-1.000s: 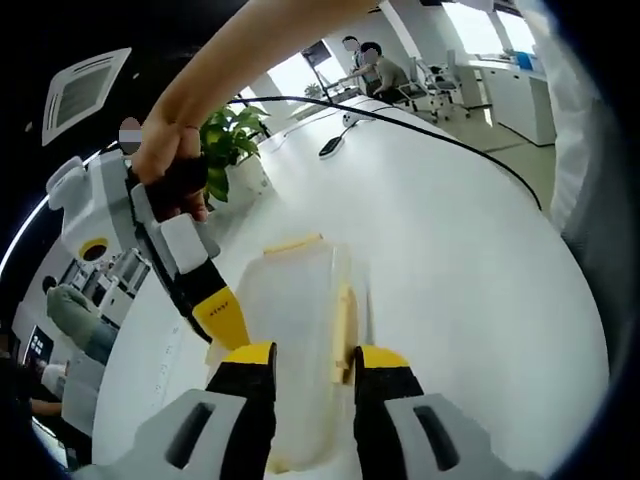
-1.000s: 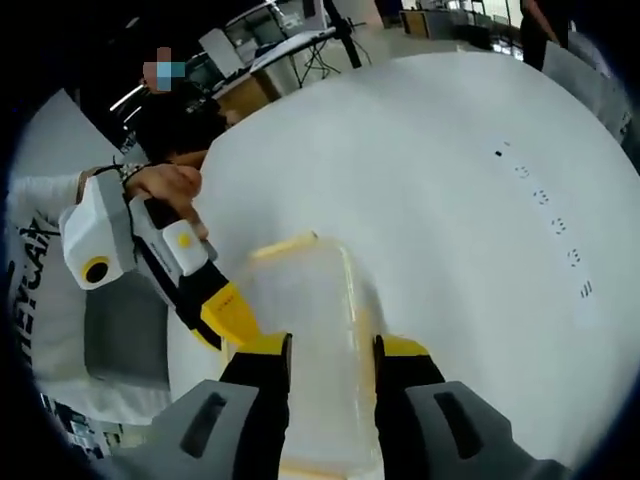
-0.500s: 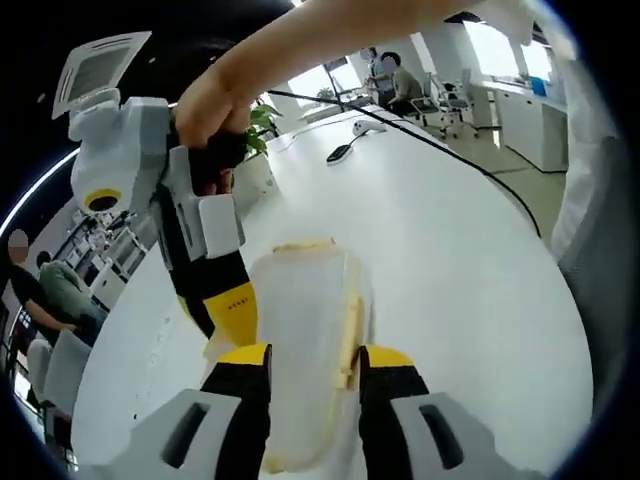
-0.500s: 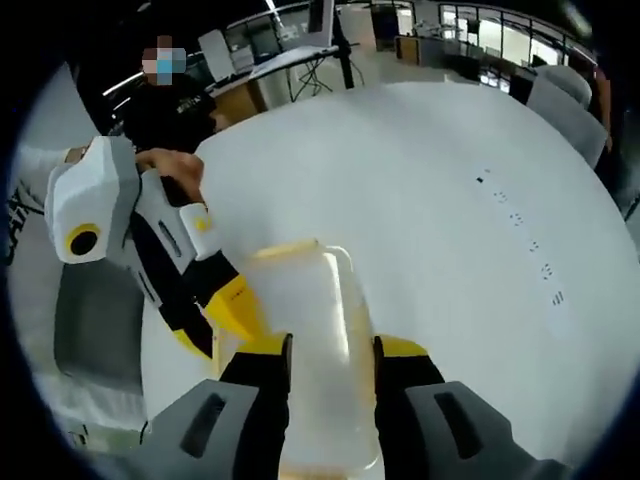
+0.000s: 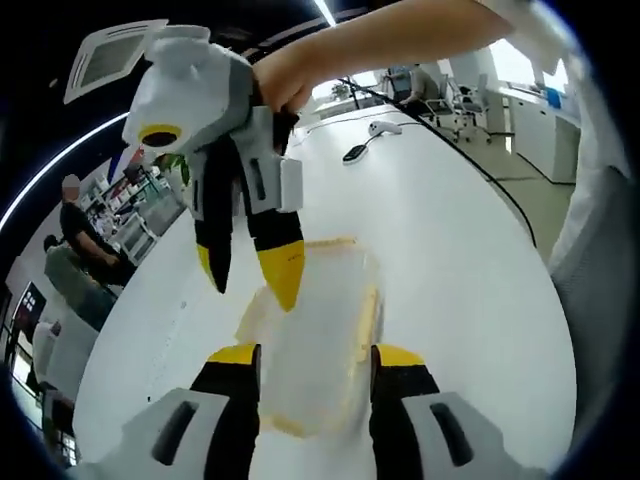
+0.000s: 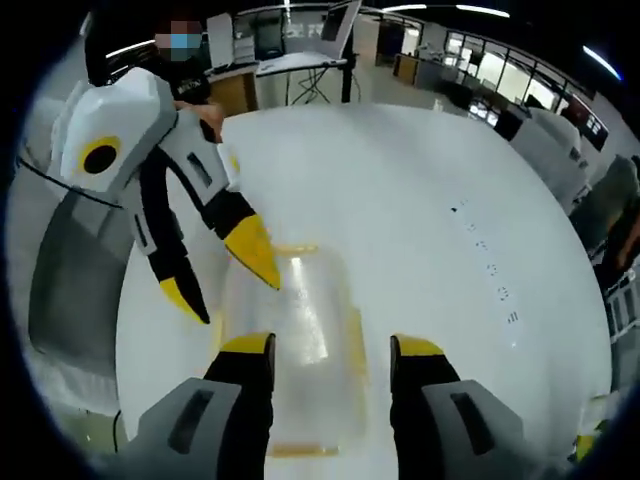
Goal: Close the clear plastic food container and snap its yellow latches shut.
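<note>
The clear container (image 5: 315, 340) lies on the white tabletop (image 5: 460, 260) just ahead of both tongs, lid seemingly down. The left tongs (image 5: 313, 362) and right tongs (image 6: 330, 350) are spread wide, gripping nothing. A yellow latch (image 5: 364, 325) runs along the container's side.

A white table (image 5: 470, 250) carries a black cable (image 5: 470, 165) and a computer mouse (image 5: 384, 127) near its far edge. Beyond the table stand office chairs (image 5: 450, 95); a seated person (image 5: 85, 235) is off to its side.
</note>
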A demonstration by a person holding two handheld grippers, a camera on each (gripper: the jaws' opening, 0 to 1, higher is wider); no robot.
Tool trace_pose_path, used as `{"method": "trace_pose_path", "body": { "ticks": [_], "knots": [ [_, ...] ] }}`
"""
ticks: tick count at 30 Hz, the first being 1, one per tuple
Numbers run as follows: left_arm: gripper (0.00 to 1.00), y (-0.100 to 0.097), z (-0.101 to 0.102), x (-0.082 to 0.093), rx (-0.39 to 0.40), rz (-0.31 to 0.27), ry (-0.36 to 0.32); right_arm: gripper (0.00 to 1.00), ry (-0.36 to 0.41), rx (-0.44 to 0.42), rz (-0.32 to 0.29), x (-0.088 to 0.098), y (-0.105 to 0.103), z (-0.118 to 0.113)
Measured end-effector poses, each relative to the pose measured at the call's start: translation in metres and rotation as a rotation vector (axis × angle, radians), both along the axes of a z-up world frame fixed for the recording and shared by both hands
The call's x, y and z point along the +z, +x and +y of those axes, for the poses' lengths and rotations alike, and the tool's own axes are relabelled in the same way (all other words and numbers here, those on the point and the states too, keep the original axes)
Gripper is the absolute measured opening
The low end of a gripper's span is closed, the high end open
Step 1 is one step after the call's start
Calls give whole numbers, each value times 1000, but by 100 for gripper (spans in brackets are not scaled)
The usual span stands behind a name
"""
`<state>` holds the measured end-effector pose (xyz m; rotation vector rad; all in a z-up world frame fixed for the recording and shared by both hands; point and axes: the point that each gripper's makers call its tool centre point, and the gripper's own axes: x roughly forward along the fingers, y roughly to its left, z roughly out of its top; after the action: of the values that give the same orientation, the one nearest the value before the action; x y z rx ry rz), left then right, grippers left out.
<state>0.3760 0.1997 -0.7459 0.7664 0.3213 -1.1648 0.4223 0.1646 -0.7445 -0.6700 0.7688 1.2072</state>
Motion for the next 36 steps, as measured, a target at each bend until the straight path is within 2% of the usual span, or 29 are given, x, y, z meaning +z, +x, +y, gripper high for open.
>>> {"method": "trace_pose_path", "body": {
  "ticks": [4, 8, 12, 14, 17, 20, 23, 25, 27, 32, 36],
  "knots": [
    [57, 13, 12, 9, 28, -5, 0, 51, 19, -19, -10, 4, -5, -15],
    [69, 24, 15, 14, 37, -9, 5, 52, 21, -36, -16, 3, -9, -34],
    [80, 33, 16, 10, 33, 8, 24, 58, 35, -43, 6, -1, -18, -46],
    [81, 38, 20, 2, 39, 19, 75, 63, 41, -36, 12, -3, -20, -50],
    [82, 41, 20, -6, 21, 32, 110, 69, 39, -21, 6, -8, -22, -54],
    [85, 44, 18, -12, 16, 62, 116, 77, 36, 1, 3, -13, -23, -55],
    [88, 46, 19, -18, 20, 69, 132, 83, 25, 16, 21, -21, -26, -57],
    [87, 44, 19, -19, 8, 85, 133, 88, 21, 34, 44, -27, -32, -57],
    [87, 43, 19, -23, -1, 102, 133, 87, 16, 46, 56, -32, -37, -55],
    [87, 43, 20, -41, -22, 128, 188, 86, 2, 50, 80, -47, -37, -53],
    [87, 38, 18, -54, -61, 141, 236, 83, -2, 56, 82, -51, -37, -51]
  ]
}}
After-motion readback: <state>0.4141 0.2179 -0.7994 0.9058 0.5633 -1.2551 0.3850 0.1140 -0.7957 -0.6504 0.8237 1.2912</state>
